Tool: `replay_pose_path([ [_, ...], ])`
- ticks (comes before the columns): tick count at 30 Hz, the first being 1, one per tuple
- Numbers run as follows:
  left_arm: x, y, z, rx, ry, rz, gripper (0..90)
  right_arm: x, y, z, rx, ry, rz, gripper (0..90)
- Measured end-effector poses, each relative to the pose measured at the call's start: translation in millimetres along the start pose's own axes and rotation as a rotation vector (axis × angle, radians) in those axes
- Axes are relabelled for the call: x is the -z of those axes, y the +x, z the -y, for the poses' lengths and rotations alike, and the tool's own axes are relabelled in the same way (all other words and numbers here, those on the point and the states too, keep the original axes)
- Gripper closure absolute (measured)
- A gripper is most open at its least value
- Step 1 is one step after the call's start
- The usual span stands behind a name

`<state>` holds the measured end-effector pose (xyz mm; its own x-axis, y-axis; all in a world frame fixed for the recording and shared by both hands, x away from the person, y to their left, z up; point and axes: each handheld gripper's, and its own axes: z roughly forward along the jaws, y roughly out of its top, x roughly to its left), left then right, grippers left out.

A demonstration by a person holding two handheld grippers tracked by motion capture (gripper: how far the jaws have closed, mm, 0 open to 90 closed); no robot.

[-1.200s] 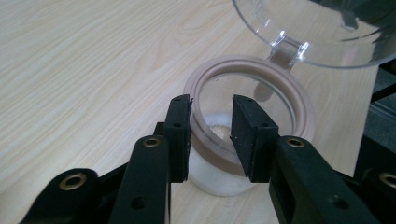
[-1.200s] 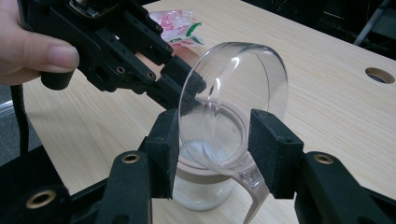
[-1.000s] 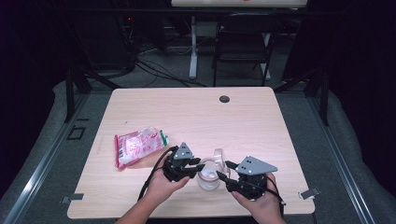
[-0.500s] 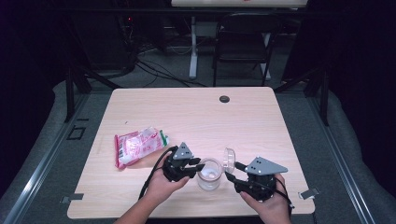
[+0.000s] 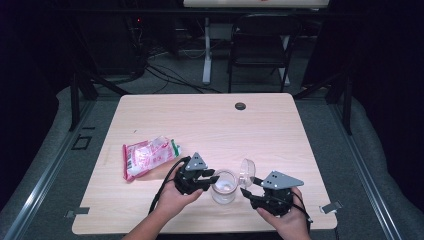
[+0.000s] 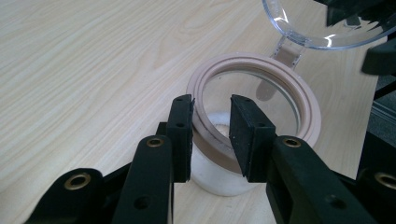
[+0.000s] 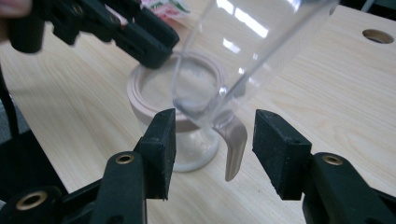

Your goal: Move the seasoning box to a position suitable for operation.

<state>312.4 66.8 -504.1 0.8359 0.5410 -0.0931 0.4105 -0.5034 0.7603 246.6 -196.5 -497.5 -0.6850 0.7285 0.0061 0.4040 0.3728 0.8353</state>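
Left gripper view: jar (image 6: 254, 116) rim between fingers (image 6: 181, 135).

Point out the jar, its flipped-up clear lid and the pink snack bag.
jar (image 5: 223, 188), high view, glass wall below the rim
clear lid (image 5: 246, 172), high view, middle of the dome
pink snack bag (image 5: 147, 156), high view, middle of the wrapper

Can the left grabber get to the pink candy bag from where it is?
Probably yes. The pink bag lies on bare table beside the left gripper, but that gripper is clamped on the jar rim and must let go first.
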Motion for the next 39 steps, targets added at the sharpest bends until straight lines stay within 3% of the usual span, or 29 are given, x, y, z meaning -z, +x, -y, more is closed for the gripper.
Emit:
replay_pose_path([
  [4, 0.1, -0.4, 0.1, -0.004, -0.004, -0.002, 69.4, -8.6, -0.7, 8.3, 0.013, 0.023, 0.011, 49.8],
  [12, -0.2, -0.7, 0.5, -0.006, -0.011, -0.006, 69.4, -18.0, -8.0, 21.7, -0.036, 0.042, 0.041, 53.3],
  [16, -0.4, -0.9, 0.5, -0.006, -0.013, -0.007, 69.4, -22.2, -9.5, 26.7, -0.053, 0.045, 0.051, 60.7],
  [22, -0.4, -0.8, 0.5, -0.004, -0.017, -0.002, 68.8, -24.7, -10.8, 30.2, -0.076, 0.048, 0.053, 67.6],
  [34, -1.5, 0.6, -0.9, -0.002, -0.02, 0.004, 67.9, -32.5, -8.2, 32.4, -0.072, 0.054, 0.072, 80.3],
  [39, -2.2, 1.0, -1.5, 0.001, -0.026, 0.001, 67.9, -33.4, -10.2, 32.2, -0.075, 0.046, 0.071, 81.2],
])
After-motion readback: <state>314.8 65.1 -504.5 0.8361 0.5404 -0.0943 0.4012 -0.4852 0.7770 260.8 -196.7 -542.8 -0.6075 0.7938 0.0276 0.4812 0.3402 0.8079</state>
